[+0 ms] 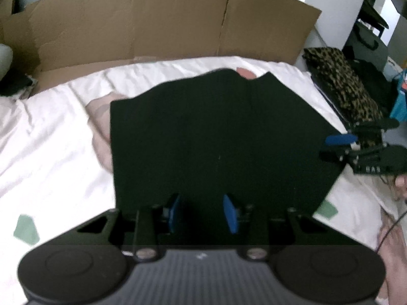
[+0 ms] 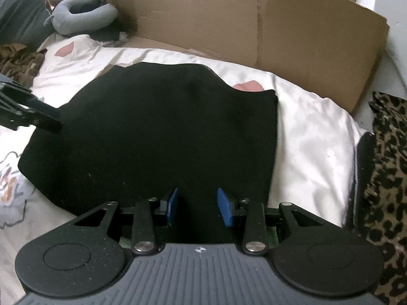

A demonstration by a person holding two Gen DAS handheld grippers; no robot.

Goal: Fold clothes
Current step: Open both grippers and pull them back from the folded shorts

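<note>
1. Black garment (image 1: pixel 218 137) lies spread flat on the white bedsheet (image 1: pixel 56 137), in front of the cardboard (image 1: pixel 157 23).
2. My left gripper (image 1: pixel 203 213) hovers at its near edge, blue pads apart, nothing pinched.
3. My right gripper (image 2: pixel 197 207) likewise: pads apart above the dark cloth, gripping nothing.
4. Leopard-print fabric (image 2: pixel 384 167) sits off right.

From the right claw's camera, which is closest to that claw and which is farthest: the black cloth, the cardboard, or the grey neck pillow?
1. Black cloth: right at the right claw, spread on the white sheet.
2. Cardboard: standing behind the cloth, across the back.
3. Grey neck pillow: far back in the left corner.

Cardboard and pillow are close to call; the pillow looks slightly farther.
</note>
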